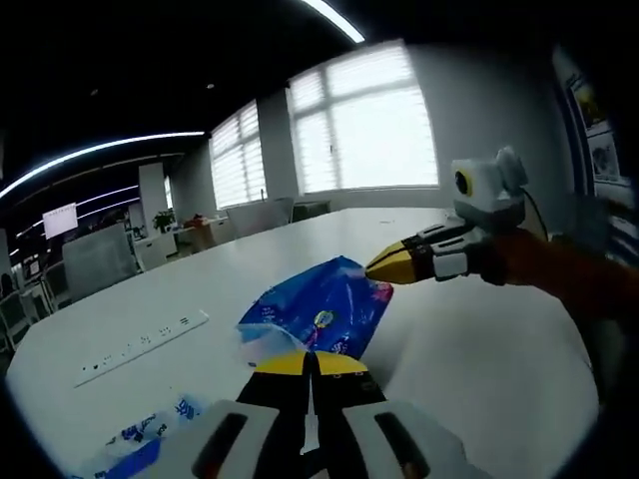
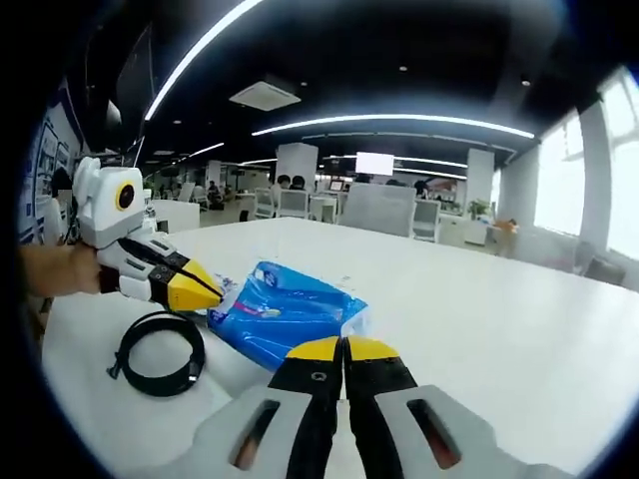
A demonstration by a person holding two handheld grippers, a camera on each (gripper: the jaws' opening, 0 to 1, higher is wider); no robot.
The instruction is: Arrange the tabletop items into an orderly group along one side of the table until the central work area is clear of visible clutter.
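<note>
- We are seeing the blue packet (image 1: 321, 314) lying flat mid-desk (image 1: 479, 329), long axis running between both tongs.
- We are holding left tongs (image 1: 312, 361) and right tongs (image 2: 343, 347) closed, empty.
- Black cable coil (image 2: 157, 353) sitting beside the packet; open white desk lying beyond.

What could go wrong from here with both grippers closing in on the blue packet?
1. Both grippers, left and right, have jaws together at opposite edges of the blue plastic packet; pushing may crumple it or slide it rather than move it neatly.
2. The coiled black cable lies beside the packet and could snag the left gripper.
3. The power strip could get bumped.
</note>
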